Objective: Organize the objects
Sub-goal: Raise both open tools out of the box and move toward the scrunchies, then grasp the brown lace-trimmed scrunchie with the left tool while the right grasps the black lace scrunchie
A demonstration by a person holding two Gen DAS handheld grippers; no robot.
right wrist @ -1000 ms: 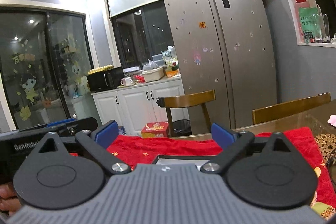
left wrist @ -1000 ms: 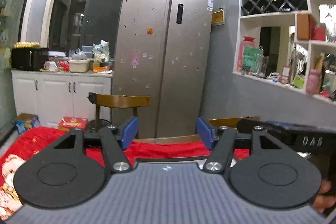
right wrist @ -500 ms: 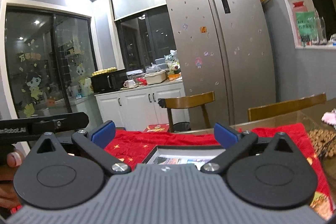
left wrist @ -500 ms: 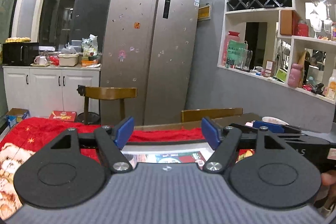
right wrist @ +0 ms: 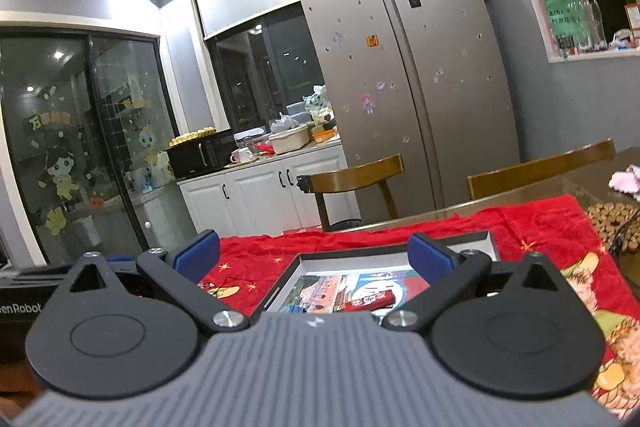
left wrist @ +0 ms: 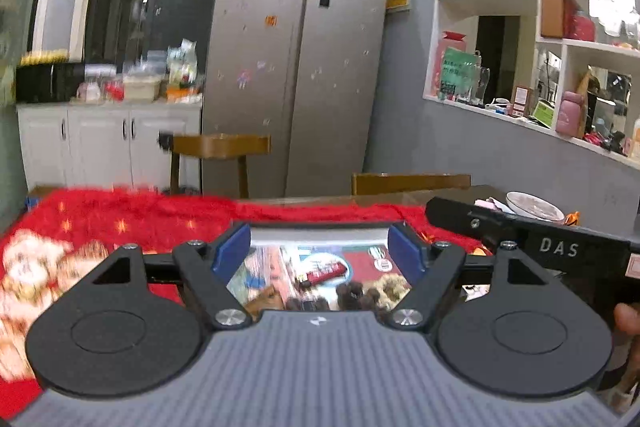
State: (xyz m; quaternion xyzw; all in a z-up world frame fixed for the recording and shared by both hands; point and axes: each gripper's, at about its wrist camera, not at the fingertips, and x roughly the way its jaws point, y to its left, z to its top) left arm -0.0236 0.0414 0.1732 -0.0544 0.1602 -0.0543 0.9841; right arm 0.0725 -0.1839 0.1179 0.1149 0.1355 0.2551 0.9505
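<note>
A shallow black-rimmed tray (right wrist: pixel 394 238) with a colourful printed floor lies on the red tablecloth (right wrist: pixel 532 223); it also shows in the left wrist view (left wrist: pixel 320 225). A red wrapped bar (right wrist: pixel 370 300) lies in it, also seen in the left wrist view (left wrist: pixel 326 272), beside several dark brown pieces (left wrist: pixel 354 295). My left gripper (left wrist: pixel 320 253) is open and empty above the tray's near side. My right gripper (right wrist: pixel 314 253) is open and empty, just short of the tray. The right gripper's body (left wrist: pixel 532 237) shows at the left view's right.
A white bowl (left wrist: pixel 534 207) stands on the table at the right. A cork mat (right wrist: pixel 610 223) and a pink thing (right wrist: pixel 626 179) lie right of the cloth. Wooden chairs (right wrist: pixel 356 173) stand beyond the table, with a fridge (right wrist: pixel 420 75) and shelves (left wrist: pixel 560 67) behind.
Both grippers have tilted down toward the table. The tray and what lies in it have come into view between the fingers. Both stay open.
</note>
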